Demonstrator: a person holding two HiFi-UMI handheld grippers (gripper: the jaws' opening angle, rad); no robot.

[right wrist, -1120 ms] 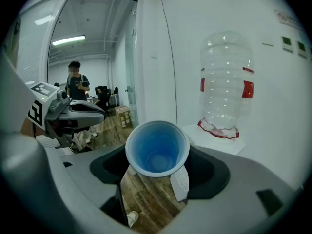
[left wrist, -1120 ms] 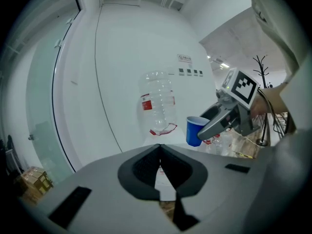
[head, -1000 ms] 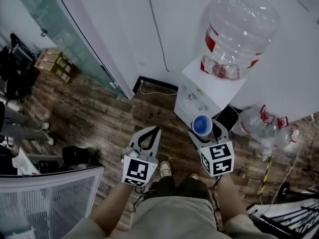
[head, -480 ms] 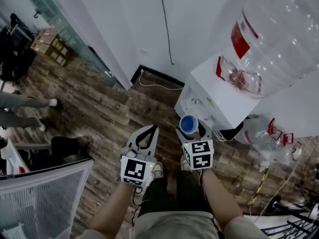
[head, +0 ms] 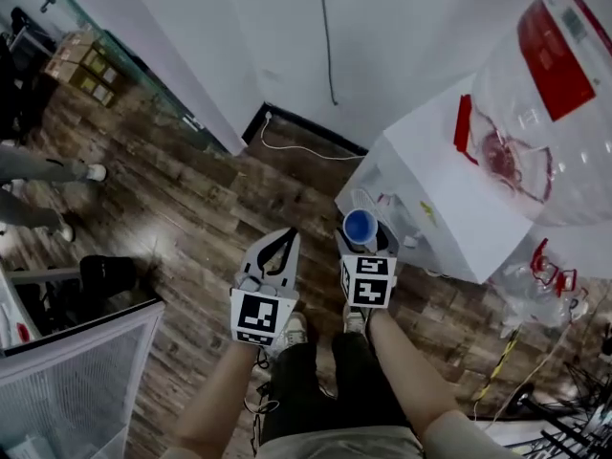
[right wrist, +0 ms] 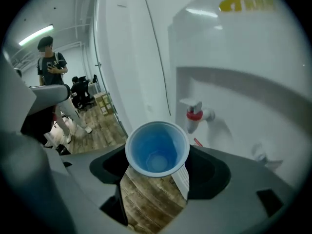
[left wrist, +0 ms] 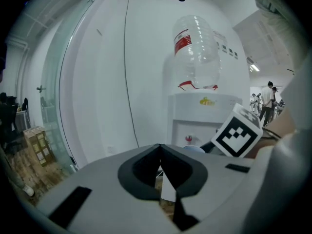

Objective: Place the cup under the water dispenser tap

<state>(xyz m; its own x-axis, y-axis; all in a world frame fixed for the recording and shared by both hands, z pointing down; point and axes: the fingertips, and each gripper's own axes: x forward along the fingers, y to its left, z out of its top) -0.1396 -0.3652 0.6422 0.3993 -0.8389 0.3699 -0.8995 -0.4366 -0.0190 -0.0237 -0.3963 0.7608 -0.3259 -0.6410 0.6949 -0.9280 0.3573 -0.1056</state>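
Note:
A blue paper cup (head: 360,226) stands upright between the jaws of my right gripper (head: 362,238), which is shut on it. In the right gripper view the cup (right wrist: 157,150) is held just in front of the white water dispenser (right wrist: 243,57). It sits a little below and left of the red tap (right wrist: 195,116), apart from it. My left gripper (head: 285,240) hangs beside the right one over the wooden floor, with its jaws shut on nothing. The left gripper (left wrist: 160,150) faces the dispenser (left wrist: 200,111) and its big clear bottle (left wrist: 195,50).
Several empty water bottles (head: 545,275) lie right of the dispenser (head: 430,199). A cable (head: 325,27) runs down the white wall. A white mesh chair (head: 67,371) is at lower left, with cardboard boxes (head: 76,65) by the glass partition. A person (right wrist: 48,57) stands far left.
Both grippers have dropped lower and come closer to the dispenser's front. The cup stays in the right gripper's jaws, and the left stays shut.

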